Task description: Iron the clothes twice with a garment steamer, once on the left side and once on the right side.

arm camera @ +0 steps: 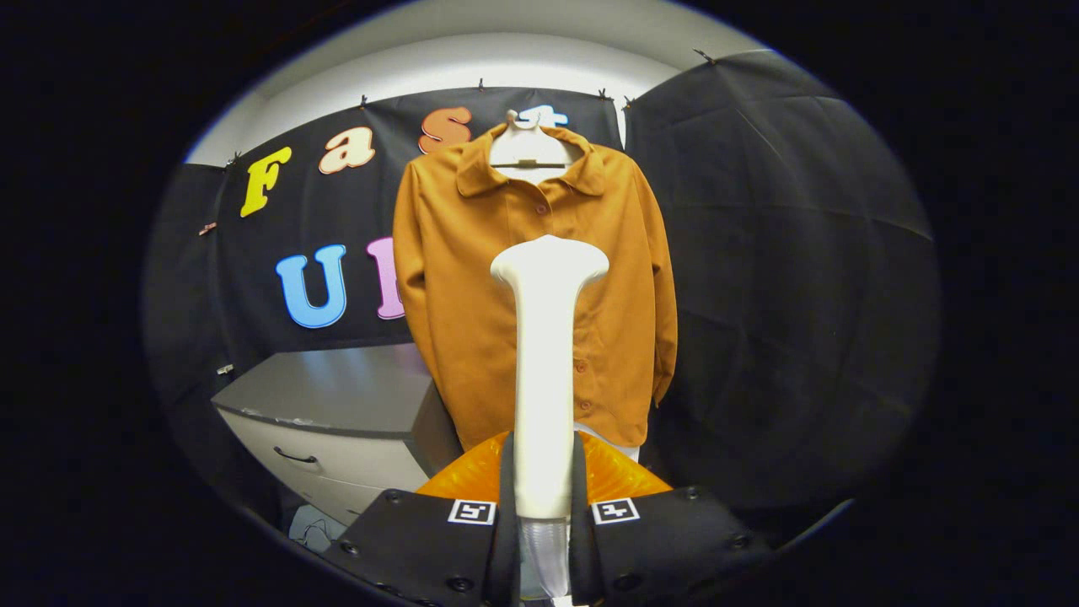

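black cloth booth, orange shirt (472, 295) hanging on a hanger beside a grey cabinet (337, 405); gripper (544, 539) is pinching the white steamer (544, 354) handle low down, looking light, rigid, maybe slippery

1 gripper (544, 506), bottom centre, both fingers pressed on 1 steamer (546, 337) (white, upright); 1 orange shirt (472, 278) at centre w/ 3 buttons visible lower down; 1 hanger (529, 152) top centre; 1 cabinet (337, 413) lower left, 1 drawer handle (295, 457) seen.
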Tool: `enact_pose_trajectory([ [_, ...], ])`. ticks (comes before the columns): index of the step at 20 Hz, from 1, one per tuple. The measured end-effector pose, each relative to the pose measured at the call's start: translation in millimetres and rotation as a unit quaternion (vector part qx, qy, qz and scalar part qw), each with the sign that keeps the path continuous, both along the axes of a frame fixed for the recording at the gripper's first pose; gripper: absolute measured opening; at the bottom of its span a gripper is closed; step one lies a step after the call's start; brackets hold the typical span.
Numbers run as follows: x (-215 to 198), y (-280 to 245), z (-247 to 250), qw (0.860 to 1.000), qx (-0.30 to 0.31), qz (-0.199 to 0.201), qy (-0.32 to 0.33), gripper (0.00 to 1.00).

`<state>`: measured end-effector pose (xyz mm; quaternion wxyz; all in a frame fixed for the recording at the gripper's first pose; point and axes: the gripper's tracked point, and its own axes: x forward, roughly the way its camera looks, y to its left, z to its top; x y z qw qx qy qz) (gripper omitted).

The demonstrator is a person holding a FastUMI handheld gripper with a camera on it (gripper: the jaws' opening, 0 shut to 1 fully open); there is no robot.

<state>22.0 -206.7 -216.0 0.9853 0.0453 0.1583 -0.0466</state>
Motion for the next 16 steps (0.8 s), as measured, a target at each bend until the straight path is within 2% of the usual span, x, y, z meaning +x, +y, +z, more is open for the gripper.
enact_pose_trajectory([
  [7, 1.2, 46.6, 74.2, 0.998, 0.004, 0.018, -0.059, 0.27],
  [16, 4.7, 121.2, 124.6, 0.995, 0.007, 0.044, -0.085, 0.26],
])
